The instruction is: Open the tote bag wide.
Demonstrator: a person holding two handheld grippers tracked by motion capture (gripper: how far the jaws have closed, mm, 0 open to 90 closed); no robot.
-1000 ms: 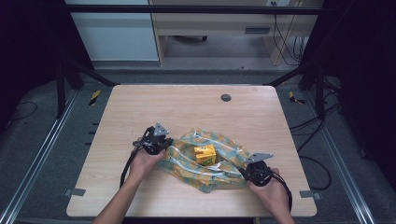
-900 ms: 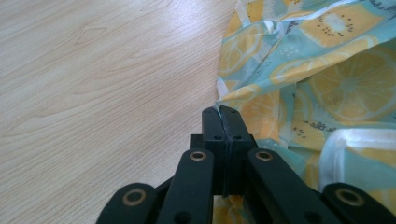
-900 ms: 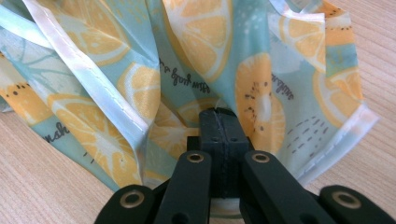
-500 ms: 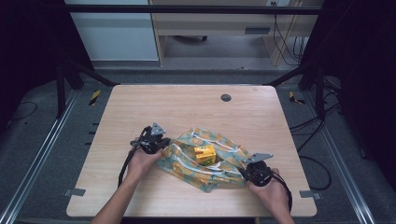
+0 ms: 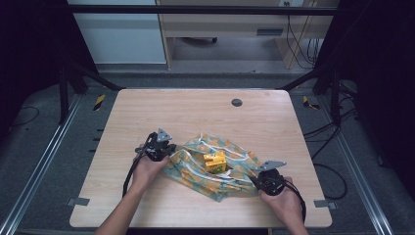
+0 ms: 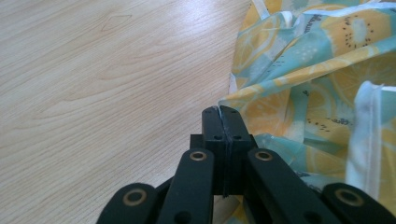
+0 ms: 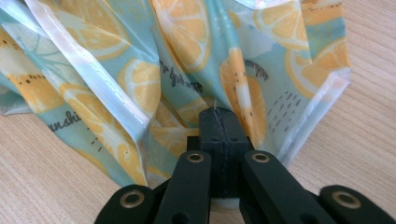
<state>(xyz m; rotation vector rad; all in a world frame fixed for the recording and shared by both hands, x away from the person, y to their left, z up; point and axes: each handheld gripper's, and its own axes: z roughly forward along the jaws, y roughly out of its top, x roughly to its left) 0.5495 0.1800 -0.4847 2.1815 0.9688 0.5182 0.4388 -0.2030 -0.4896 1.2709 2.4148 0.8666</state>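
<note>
A citrus-print cloth in teal and yellow lies bunched on the wooden table, with a small yellow box resting in its middle. At the cloth's left edge sits my left gripper, shut on a thin corner of fabric pinched between the jaws. My right gripper is shut on the cloth's right edge, where folds of fabric rise just above the closed jaws.
A small dark round cap lies on the table's far side. Metal frame rails run along both sides of the table. Bare wood stretches behind and in front of the cloth.
My left gripper has slid a little left and toward the person, drawing the cloth's left edge with it. The right gripper has stayed in place.
</note>
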